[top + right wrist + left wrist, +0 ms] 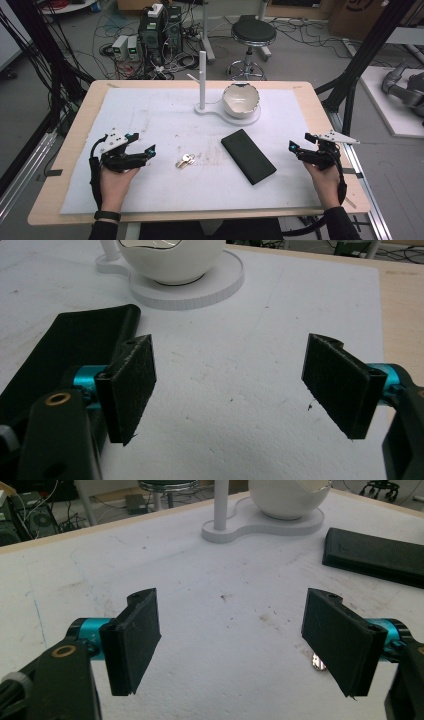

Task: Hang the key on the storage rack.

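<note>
Closest to us in the left gripper view are the fingers [132, 642] of the left gripper [141, 145], two flat black pads standing spread wide with nothing but bare white foam between them. The left gripper sits low over the white foam-covered surface [165, 115] at its near left part. Just beyond the tip of its right-hand finger we see a small bunch of silver metal keys [185, 160], lying flat on the surface; in the left gripper view a glint of them peeks out under that finger [317, 662], apart from the pad.

The fingers [129, 385] of the right gripper [299, 147] are likewise spread wide and grip nothing. To the left of them lies a long flat black rectangular case [248, 155], set slantwise on the surface, between the two grippers; in the right gripper view its near end [70, 345] runs behind the left-hand finger, and we cannot tell whether they touch.

Ahead of both pairs of fingers, well apart from them, stands a white glossy ceramic bowl with a broken-looking rim [240, 99] on a round white base plate [252, 119], and beside it a white upright post [202, 77] rising from the same base.
</note>
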`<action>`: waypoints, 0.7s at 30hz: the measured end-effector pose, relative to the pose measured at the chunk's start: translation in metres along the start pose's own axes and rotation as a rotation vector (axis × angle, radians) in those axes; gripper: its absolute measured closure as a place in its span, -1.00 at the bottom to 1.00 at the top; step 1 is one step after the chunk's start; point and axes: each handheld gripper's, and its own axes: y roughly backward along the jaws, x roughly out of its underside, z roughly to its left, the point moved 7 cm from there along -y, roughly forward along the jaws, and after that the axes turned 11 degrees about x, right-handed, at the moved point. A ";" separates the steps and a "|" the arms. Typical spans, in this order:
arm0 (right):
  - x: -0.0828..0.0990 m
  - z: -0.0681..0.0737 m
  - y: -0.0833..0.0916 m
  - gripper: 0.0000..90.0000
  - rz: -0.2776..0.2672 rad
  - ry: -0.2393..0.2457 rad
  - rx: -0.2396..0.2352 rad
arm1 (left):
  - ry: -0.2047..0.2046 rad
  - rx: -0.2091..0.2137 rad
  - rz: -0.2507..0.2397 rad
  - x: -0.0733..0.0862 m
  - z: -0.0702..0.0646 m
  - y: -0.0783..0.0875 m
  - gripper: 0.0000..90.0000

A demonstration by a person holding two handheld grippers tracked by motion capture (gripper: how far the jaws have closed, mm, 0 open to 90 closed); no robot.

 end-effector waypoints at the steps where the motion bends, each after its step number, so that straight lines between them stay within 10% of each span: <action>1: 0.000 0.000 0.000 -0.50 0.000 0.000 0.000 | -0.003 -0.002 0.000 0.000 0.001 0.001 -0.48; 21: 0.000 -0.008 0.020 -0.50 -0.045 -0.105 -0.008 | -0.001 -0.025 -0.035 -0.010 0.009 0.006 -0.50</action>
